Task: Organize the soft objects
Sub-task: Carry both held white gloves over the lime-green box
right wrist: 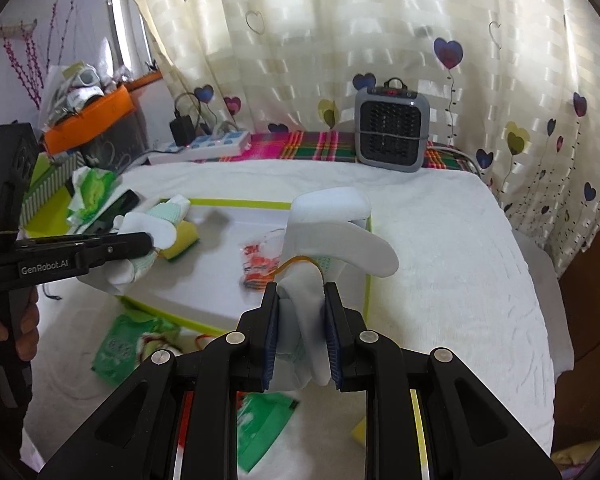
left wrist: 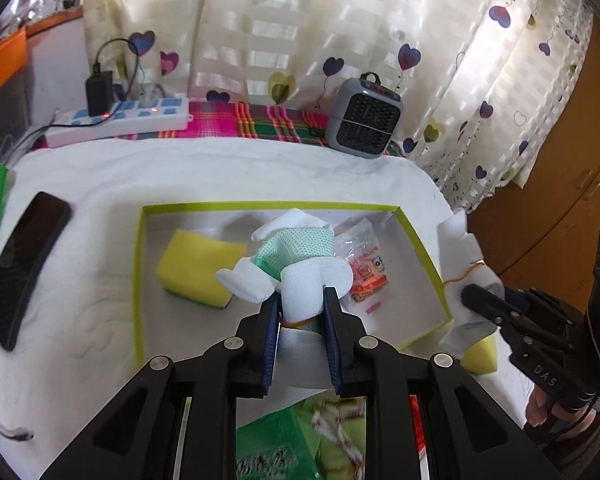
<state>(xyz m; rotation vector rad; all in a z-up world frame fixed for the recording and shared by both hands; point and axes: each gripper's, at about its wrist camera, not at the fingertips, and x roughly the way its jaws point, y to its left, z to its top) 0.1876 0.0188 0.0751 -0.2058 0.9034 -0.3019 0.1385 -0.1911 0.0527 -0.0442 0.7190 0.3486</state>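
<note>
While both grippers clamp rolled sock bundles over the green-rimmed box (left wrist: 140,264) — left gripper (left wrist: 302,312), right gripper (right wrist: 301,312) — release inside probably follows.

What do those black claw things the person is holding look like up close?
Each is a matte black plastic tool. The left gripper and right gripper have two straight fingers lined with ribbed dark-blue pads, driven by angular black linkages with round silver pivot pins. Seen from the side, one body carries white lettering, "GenRobot.AI". A bare hand grips its handle; no sleeve shows.
</note>
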